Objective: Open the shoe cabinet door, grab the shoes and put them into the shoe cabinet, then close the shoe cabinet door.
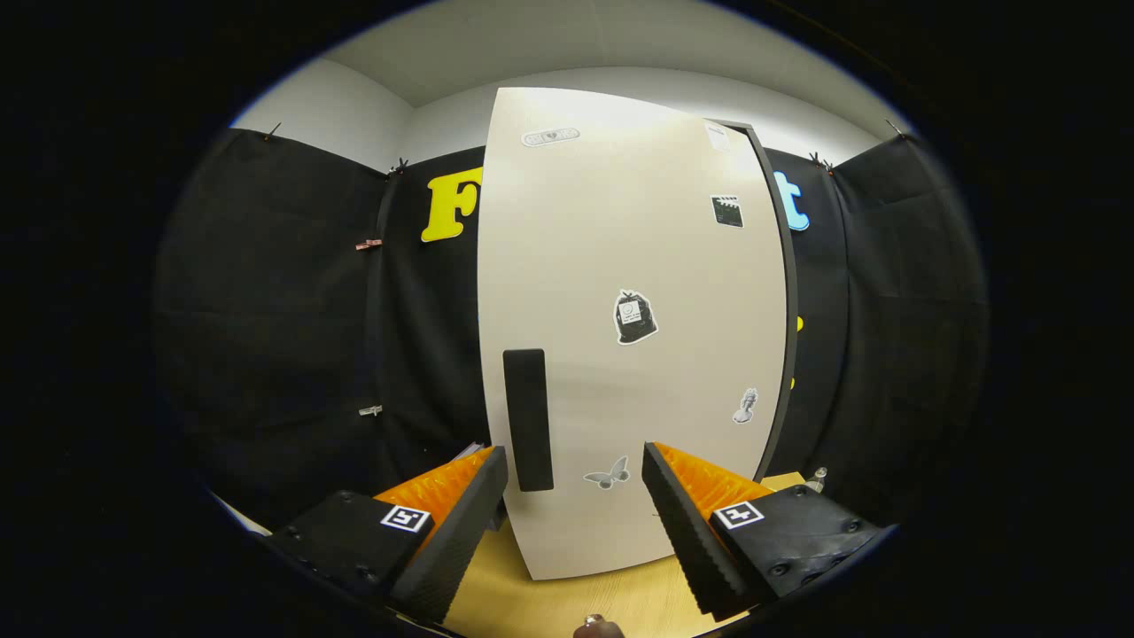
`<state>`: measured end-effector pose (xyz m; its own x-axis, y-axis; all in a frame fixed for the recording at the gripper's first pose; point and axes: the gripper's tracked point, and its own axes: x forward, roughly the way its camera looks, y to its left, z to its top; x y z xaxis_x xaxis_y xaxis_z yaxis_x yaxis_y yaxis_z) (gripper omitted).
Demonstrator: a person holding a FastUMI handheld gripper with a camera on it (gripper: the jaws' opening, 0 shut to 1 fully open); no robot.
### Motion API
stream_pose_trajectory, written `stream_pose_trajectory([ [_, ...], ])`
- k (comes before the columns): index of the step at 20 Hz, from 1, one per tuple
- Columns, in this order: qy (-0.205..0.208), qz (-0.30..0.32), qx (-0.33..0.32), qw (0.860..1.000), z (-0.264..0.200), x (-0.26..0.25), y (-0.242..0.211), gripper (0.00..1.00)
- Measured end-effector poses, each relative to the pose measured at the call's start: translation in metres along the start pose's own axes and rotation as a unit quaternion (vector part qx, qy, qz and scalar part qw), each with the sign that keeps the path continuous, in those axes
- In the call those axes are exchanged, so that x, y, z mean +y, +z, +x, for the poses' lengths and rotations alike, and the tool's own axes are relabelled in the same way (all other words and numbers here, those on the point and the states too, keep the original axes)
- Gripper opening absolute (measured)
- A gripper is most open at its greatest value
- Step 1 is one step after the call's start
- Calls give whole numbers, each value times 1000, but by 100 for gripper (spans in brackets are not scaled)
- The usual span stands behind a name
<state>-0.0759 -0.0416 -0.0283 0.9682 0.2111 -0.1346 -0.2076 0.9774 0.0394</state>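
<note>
Black-draped booth, pale desk (567, 594) carrying the shoe cabinet (633, 354), whose door is looking shut or nearly so.
The tool (576, 496) is hovering wide open, gripping nothing, before the cabinet's dark handle (528, 418); approaching off-line, a finger could be striking the door panel rather than catching the handle.

The gripper view looks forward along its fingers (461, 523), close before the cabinet door (629, 354).
</note>
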Motion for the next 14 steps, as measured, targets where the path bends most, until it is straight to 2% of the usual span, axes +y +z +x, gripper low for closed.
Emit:
stream_pose_trajectory([
  [14, -5, -10, 5, 1000, -5, -9, 3, 99],
])
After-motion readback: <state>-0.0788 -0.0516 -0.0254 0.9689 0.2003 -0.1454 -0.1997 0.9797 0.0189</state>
